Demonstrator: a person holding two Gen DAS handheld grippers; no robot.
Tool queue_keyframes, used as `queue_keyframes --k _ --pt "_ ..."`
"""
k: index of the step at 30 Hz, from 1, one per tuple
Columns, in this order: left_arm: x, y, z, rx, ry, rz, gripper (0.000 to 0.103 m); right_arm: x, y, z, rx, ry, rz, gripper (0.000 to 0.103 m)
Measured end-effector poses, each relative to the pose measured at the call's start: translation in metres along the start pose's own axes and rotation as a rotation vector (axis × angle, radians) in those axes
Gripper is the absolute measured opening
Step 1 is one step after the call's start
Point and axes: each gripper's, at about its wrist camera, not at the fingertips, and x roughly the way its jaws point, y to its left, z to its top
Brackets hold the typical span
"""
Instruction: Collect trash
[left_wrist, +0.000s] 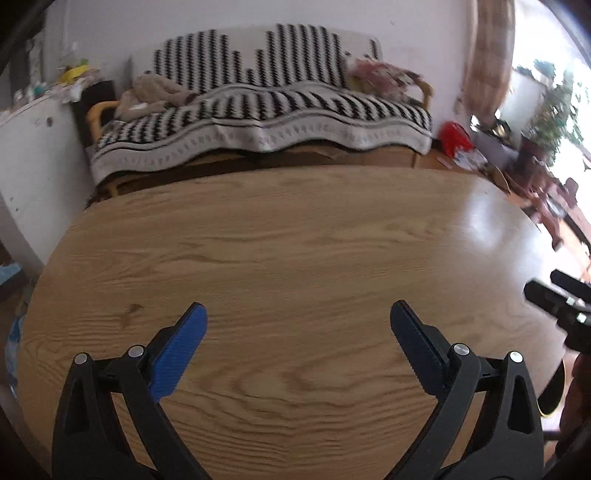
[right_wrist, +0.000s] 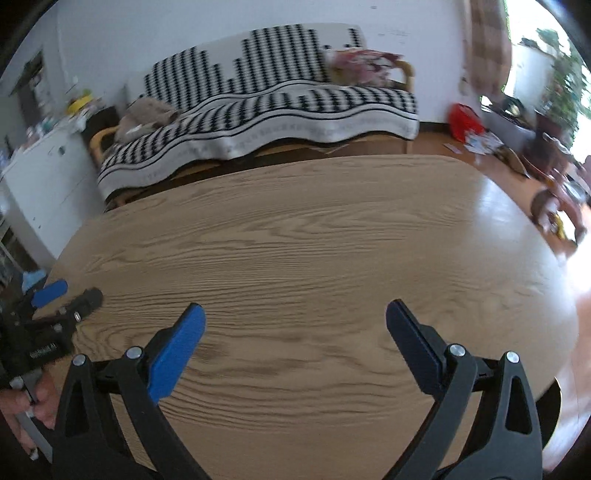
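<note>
My left gripper is open and empty above a bare wooden table. My right gripper is open and empty above the same table. Each gripper shows at the edge of the other's view: the right gripper at the far right of the left wrist view, the left gripper at the far left of the right wrist view. No trash shows on the tabletop. Both views are blurred.
A sofa with a black-and-white patterned cover stands behind the table. A white cabinet with clutter on top is at the left. A red bag and scattered papers lie on the floor at the right, near a bright window.
</note>
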Motion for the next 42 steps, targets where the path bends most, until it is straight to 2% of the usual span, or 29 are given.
queue_keyframes --k 6,10,42 --pt "0.003 0.029 -0.001 -0.021 -0.015 0.006 0.096 0.025 0.023 0.004 -0.027 0.023 -0.009 0.095" --pt "0.007 0.030 0.001 0.006 -0.022 0.012 0.096 0.030 0.022 0.001 -0.025 0.031 -0.019 0.095" --pt "0.010 0.027 -0.005 0.017 -0.006 -0.008 0.096 0.028 0.012 -0.001 -0.015 0.031 -0.019 0.095"
